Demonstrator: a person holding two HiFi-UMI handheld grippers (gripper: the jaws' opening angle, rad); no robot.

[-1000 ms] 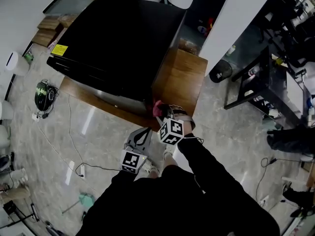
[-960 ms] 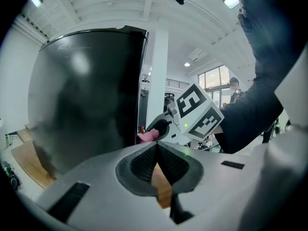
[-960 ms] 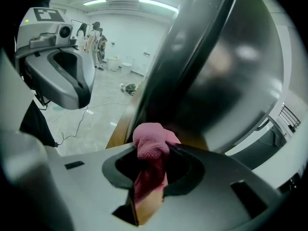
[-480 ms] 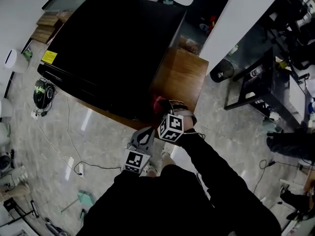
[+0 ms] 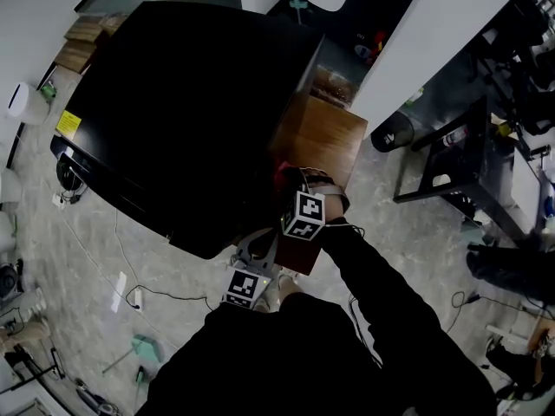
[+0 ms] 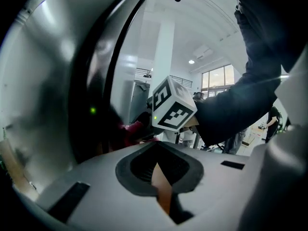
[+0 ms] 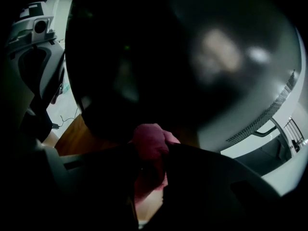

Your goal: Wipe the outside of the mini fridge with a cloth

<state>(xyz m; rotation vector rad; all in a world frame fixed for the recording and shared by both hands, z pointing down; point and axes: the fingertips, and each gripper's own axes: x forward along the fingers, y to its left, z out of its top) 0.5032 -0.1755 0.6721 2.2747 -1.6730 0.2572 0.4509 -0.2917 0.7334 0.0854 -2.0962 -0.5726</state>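
Observation:
The black mini fridge point(image 5: 191, 102) stands on a wooden stand point(image 5: 323, 137). My right gripper point(image 5: 290, 185) is shut on a pink cloth point(image 5: 284, 174) and holds it against the fridge's right side, near the lower front corner. In the right gripper view the cloth point(image 7: 150, 141) bulges out between the dark jaws, against the glossy fridge wall point(image 7: 168, 57). My left gripper point(image 5: 255, 248) hangs shut and empty just below the fridge's front edge. In the left gripper view its jaws point(image 6: 157, 163) meet, and the cloth point(image 6: 132, 129) and the right gripper's marker cube point(image 6: 172, 109) show beyond them.
A white pillar point(image 5: 434, 33) rises right of the stand, with a black round bin point(image 5: 388, 133) at its foot. A black desk point(image 5: 460, 154) fills the right side. Cables point(image 5: 121, 258) trail over the floor at the left.
My right gripper has slid the cloth a little farther along the fridge's side. My head has leaned over the fridge, and the left gripper has followed underneath.

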